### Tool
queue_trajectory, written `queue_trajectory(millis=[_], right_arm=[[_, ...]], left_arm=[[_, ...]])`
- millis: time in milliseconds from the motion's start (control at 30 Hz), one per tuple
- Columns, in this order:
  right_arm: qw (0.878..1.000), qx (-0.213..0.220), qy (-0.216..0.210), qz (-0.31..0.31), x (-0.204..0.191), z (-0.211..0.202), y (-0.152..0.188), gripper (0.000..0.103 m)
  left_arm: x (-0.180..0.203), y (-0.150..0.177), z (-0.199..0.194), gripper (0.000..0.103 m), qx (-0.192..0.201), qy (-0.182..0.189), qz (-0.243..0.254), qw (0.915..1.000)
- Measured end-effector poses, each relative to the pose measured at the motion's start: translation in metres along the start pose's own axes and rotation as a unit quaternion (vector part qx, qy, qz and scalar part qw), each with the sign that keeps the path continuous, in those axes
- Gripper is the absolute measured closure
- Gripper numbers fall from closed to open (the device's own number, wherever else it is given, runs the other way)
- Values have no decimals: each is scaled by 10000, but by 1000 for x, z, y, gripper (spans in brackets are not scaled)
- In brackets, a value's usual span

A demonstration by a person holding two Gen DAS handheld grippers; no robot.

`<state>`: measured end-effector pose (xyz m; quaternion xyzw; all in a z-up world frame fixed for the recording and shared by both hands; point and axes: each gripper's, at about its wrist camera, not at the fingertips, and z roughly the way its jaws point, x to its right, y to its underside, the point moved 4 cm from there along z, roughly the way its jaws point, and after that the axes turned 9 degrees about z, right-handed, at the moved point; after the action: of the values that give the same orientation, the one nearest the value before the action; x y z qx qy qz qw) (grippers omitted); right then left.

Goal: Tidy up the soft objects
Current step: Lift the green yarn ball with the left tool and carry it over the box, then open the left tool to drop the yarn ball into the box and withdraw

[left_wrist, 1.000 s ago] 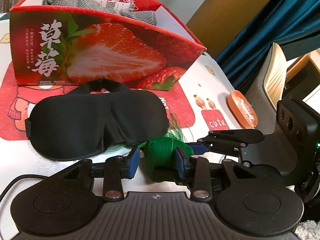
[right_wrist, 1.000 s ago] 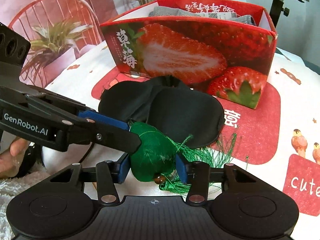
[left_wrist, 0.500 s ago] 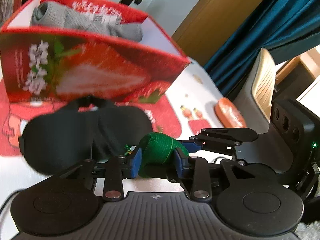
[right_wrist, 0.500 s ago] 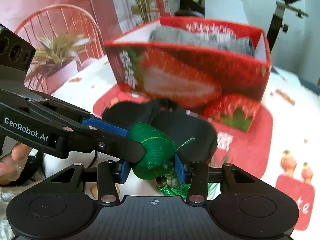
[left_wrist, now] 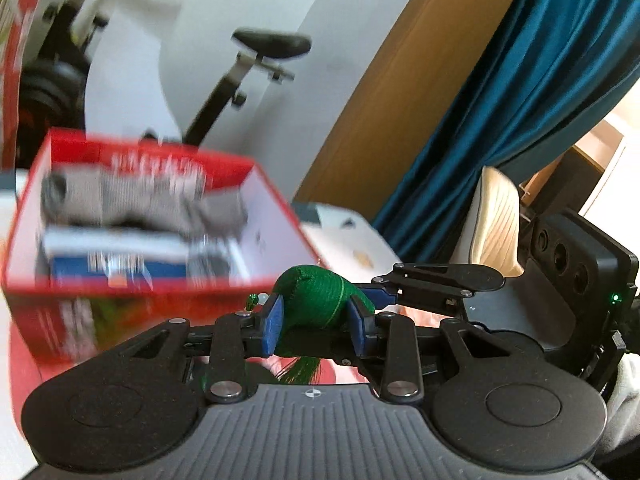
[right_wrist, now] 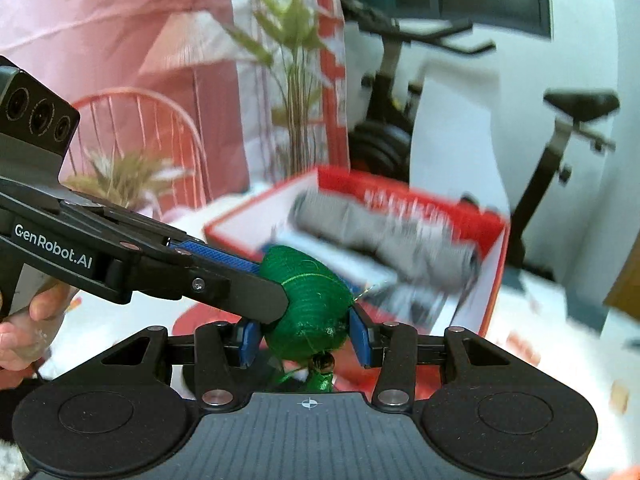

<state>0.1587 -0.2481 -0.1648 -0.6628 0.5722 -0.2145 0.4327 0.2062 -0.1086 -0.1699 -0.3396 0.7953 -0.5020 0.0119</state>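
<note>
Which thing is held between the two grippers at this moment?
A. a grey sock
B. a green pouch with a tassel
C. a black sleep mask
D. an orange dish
B: the green pouch sits clamped by the left gripper and right gripper together.

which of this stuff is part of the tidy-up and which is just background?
In the job:
- green tasselled pouch, clamped by both the left gripper and the right gripper
- red strawberry box
- grey fabric roll in the box

Background:
- exercise bike
- blue curtain
- potted plant
- cream chair
</note>
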Motion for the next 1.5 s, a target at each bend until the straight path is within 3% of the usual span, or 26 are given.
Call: queue_trajectory(millis=[300,567,1133,1367,1500], right_arm=[[9967,670,177,-424,13,-1,-89,61],[9944,805,446,-526,34,25,-121,61],[9988,118,472,39,72,106,-67,61],[9930,-622,513,862,88,127,-45,60],[9895,-880,658,936,89,133,-34,59]], left_arm=[[3,-81,-4,67,636,-244,450,9967],[-16,-121,15,67,760,-183,301,9965],[-78,-82,83,67,-27,-138,-578,9982],[-89,-63,104,67,-472,-143,-855,9951],[-91,-53,112,67,-652,-89,-1004,9928]])
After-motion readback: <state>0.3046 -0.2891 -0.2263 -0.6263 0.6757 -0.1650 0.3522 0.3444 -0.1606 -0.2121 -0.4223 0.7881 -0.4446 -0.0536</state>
